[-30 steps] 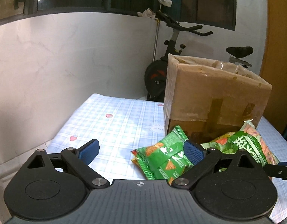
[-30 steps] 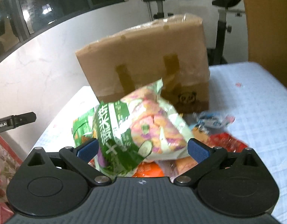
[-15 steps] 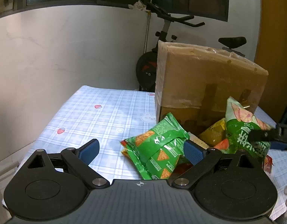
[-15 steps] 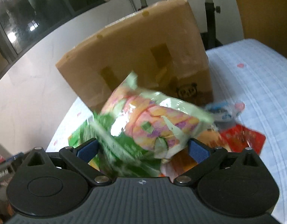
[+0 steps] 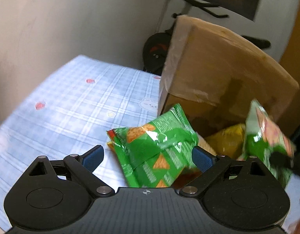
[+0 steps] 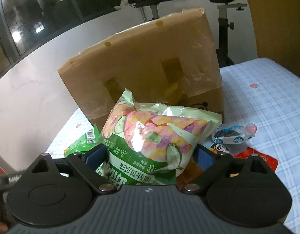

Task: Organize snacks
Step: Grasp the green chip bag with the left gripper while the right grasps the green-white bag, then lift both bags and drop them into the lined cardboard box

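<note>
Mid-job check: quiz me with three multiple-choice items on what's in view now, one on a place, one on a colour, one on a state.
1. In the right wrist view, the cardboard box stands where relative to the pink-and-green bag?
A. behind it
B. on top of it
C. in front of it

2. The tablecloth is:
A. plain red
B. blue checked
C. black

3. The left gripper is:
A. shut on the box
B. shut with nothing between its fingers
C. open, with the green chip bag between its fingers

Answers:
1 A, the box rises behind the bag.
2 B, pale blue plaid shows beside the snacks.
3 C, one pad stands well clear of the bag.
</note>
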The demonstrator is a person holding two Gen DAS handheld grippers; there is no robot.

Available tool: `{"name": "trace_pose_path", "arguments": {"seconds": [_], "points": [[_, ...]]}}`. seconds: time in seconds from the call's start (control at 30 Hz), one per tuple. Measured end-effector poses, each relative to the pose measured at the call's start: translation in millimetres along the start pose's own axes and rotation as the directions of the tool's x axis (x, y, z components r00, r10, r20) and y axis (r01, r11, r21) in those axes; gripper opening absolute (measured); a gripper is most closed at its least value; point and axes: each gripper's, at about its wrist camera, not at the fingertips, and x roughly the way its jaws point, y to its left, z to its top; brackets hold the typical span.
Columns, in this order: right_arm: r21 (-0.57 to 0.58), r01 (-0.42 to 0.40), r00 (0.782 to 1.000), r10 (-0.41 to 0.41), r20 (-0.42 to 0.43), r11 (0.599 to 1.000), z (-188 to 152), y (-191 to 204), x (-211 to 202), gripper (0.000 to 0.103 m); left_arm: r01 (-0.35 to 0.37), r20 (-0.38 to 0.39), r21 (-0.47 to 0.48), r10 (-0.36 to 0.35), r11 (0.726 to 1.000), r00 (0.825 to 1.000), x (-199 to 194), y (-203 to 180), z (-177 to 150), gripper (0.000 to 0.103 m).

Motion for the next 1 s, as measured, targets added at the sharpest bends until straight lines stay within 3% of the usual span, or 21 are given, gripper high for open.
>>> {"name": "trace_pose_path", "arguments": {"seconds": [0.13,0.37,0.57,0.73,1.0], "points": [[-0.020,-0.008,1.000,0.008,0.003,1.000,-1,0,0,0.093,0.003,-0.039,-0.098,-0.007,0.995,0.999,24,2,4,0.097],[-0.028,-0.016,1.000,0.016,0.003,0.999,-3,-1,-1,0.093,-0.003,-0.063,-0.109,-0.004,0.994,0.998,48,-4,-1,0.100],[-0.017,-0.022,1.000,0.022,0.008,1.000,-4,-2,-1,0.094,0.048,-0.072,-0.141,-0.058,0.989,0.996,61,-1,-4,0.101],[-0.003,-0.039,0.999,0.039,0.003,0.999,-1,-5,-2,0.091,0.070,-0.047,-0.083,-0.074,0.994,0.996,51,-4,-1,0.082],[0.018,-0.052,0.998,0.052,0.023,0.998,3,-8,-12,0.081,0.078,0.040,0.007,-0.078,0.997,0.996,11,-9,3,0.079]]}}
